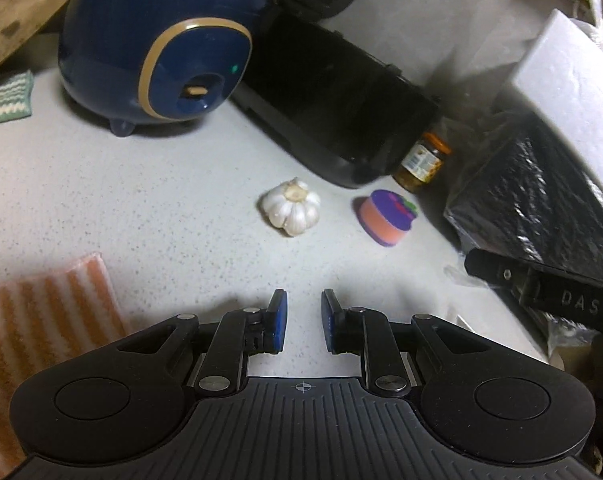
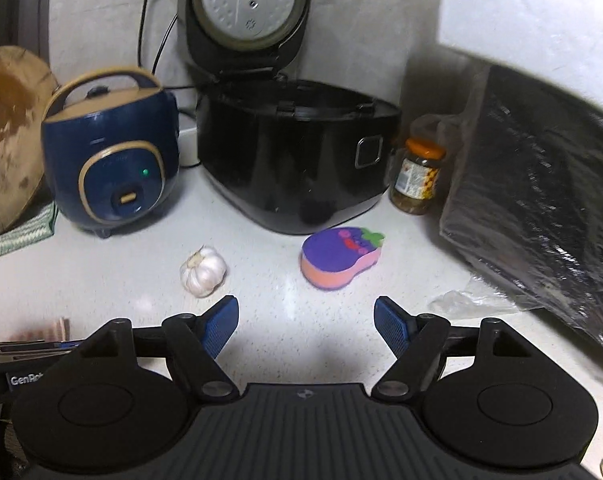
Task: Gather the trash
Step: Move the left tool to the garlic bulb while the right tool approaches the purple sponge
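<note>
Kitchen counter corner, seen along two hand-held grippers. The landmark is the black rice cooker (image 2: pixel 297 160), standing at the back of the speckled white countertop (image 2: pixel 293 336) with its lid (image 2: pixel 245 0) raised upright against the wall.

Left of the rice cooker: a smaller navy-blue cooker (image 2: pixel 113 156) with tan trim and a lit green lamp. Farther left, a round wooden board (image 2: pixel 5 136) leans over a green-and-white knitted cloth (image 2: pixel 17 236).

In front of the rice cooker, on bare counter: a whole garlic bulb (image 2: pixel 203 270) toward its left corner, and an eggplant-shaped purple and pink sponge (image 2: pixel 339 258) toward its right corner, the two lying apart.

Right of the rice cooker: a glass jar with an orange cap (image 2: pixel 419 176), just beside its wall. Beyond the jar, a large block wrapped in shiny black plastic (image 2: pixel 541 208), with a crumpled scrap of clear plastic film (image 2: pixel 465 300) lying on the counter at its near lower edge; this scrap is the only evident trash.

The right gripper (image 2: pixel 306 320) hangs above the counter in front of the sponge, blue pads spread wide with nothing between them. The left gripper (image 1: pixel 303 320) points toward the garlic; its jaws stand narrowly parted and empty. An orange-and-white striped cloth (image 1: pixel 41 320) lies to its left.
</note>
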### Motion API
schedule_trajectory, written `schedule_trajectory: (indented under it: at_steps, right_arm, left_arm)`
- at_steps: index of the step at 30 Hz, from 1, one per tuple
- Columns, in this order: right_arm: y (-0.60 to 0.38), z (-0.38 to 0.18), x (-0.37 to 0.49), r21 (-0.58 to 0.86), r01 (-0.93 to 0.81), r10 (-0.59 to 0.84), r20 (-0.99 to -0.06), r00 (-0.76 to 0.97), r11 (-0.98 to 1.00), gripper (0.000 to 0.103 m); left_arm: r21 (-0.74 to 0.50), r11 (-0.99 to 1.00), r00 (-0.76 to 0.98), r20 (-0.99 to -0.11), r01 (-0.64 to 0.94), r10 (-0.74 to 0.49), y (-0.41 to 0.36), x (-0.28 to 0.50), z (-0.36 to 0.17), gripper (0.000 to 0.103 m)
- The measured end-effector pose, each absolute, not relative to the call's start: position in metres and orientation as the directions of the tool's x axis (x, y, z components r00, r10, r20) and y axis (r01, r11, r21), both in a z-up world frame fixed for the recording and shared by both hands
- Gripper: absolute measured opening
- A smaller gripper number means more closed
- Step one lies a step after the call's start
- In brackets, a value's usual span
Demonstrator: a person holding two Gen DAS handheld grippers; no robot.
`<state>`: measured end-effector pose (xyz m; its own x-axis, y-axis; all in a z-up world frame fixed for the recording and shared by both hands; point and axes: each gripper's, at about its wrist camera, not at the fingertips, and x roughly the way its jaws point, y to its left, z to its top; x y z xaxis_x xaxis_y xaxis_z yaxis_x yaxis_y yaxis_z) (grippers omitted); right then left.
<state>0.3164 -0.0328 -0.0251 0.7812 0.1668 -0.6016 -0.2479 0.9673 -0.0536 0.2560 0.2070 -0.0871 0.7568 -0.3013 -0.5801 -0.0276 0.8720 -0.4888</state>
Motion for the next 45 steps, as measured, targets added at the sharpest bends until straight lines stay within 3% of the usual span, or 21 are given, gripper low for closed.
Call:
schedule_trajectory:
  at_steps: [6, 15, 20, 27, 45]
  right_arm:
    - [-0.048, -0.037, 0.326, -0.086, -0.298, 0.195, -0.584, 0.788, 0.951, 0.075]
    - [-0.105, -0.058, 0.352, 0.019, -0.260, 0.212, -0.636, 0.742, 0.965, 0.075]
    - [-0.128, -0.066, 0.358, 0.017, -0.209, 0.169, -0.650, 0.741, 0.978, 0.075]
    - [-0.140, -0.075, 0.354, 0.007, -0.187, 0.143, -0.675, 0.724, 0.982, 0.075]
    - [-0.121, -0.081, 0.329, 0.023, -0.203, 0.161, -0.700, 0.696, 0.979, 0.075]
  left_arm:
    - [-0.417, 0.908, 0.762, -0.602, -0.047, -0.237, 0.178, 0.282, -0.077, 0.021]
    - [-0.187, 0.982, 0.794, -0.601, -0.029, -0.091, 0.134, 0.365, -0.068, 0.021]
    - [-0.225, 0.972, 0.773, -0.628, -0.069, -0.090, 0.142, 0.403, -0.082, 0.021]
    - [-0.159, 0.986, 0.756, -0.651, -0.047, -0.070, 0.133, 0.420, -0.098, 0.021]
    - [-0.187, 0.973, 0.676, -0.700, 0.138, -0.231, 0.119, 0.330, -0.099, 0.021]
